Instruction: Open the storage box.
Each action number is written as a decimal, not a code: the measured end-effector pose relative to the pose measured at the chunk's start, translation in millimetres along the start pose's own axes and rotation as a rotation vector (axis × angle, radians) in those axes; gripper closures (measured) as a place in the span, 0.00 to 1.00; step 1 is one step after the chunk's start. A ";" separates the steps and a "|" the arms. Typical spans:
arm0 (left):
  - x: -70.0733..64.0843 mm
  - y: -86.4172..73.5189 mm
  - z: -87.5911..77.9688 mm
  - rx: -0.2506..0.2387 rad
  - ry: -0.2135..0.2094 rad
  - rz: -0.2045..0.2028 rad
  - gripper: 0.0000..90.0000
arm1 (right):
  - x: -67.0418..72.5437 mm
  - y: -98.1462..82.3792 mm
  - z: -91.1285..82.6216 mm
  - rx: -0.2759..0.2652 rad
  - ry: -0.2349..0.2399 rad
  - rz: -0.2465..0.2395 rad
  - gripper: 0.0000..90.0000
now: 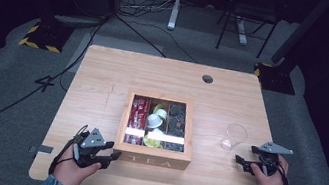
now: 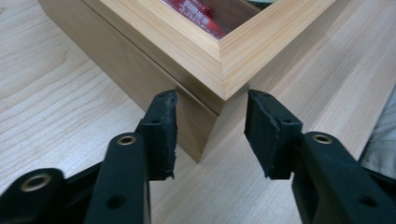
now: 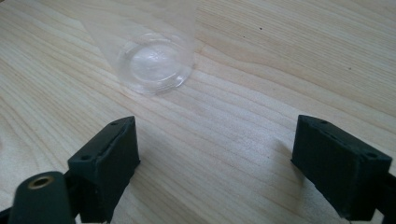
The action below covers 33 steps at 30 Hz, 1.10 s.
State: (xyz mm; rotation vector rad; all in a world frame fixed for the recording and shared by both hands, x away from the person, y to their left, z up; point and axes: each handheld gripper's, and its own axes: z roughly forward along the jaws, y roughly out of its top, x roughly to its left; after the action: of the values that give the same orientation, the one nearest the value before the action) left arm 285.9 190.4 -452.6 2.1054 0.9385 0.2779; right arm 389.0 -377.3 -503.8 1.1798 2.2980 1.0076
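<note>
A wooden tea box (image 1: 151, 160) sits mid-desk (image 1: 104, 77), its compartments holding sachets and capsules. The left tongs (image 1: 113, 157) straddle the box's near left corner, pads apart, not visibly pressing the wood. The right tongs (image 1: 242, 162) rest wide apart near a clear plastic cup (image 1: 234, 136) standing right of the box.

Wooden table (image 1: 104, 77): tea box (image 1: 151, 160), cup (image 1: 233, 136)
</note>
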 end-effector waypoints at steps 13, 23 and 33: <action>-1.0 3.8 -7.1 0.027 0.006 -0.007 0.76 | 0.1 0.0 0.0 0.000 -0.001 -0.001 0.16; -3.6 8.4 -11.5 0.021 0.008 0.020 0.82 | 2.7 -1.4 -2.3 -0.011 0.005 -0.008 0.22; -5.5 18.9 -22.3 -0.017 0.031 0.050 0.83 | 6.8 3.0 -29.5 -0.060 0.062 0.028 0.30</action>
State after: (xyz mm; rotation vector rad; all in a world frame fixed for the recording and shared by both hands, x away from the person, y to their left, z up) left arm 281.3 191.7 -423.3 2.1164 0.8998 0.3440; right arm 369.1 -383.2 -481.5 1.1753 2.2869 1.1305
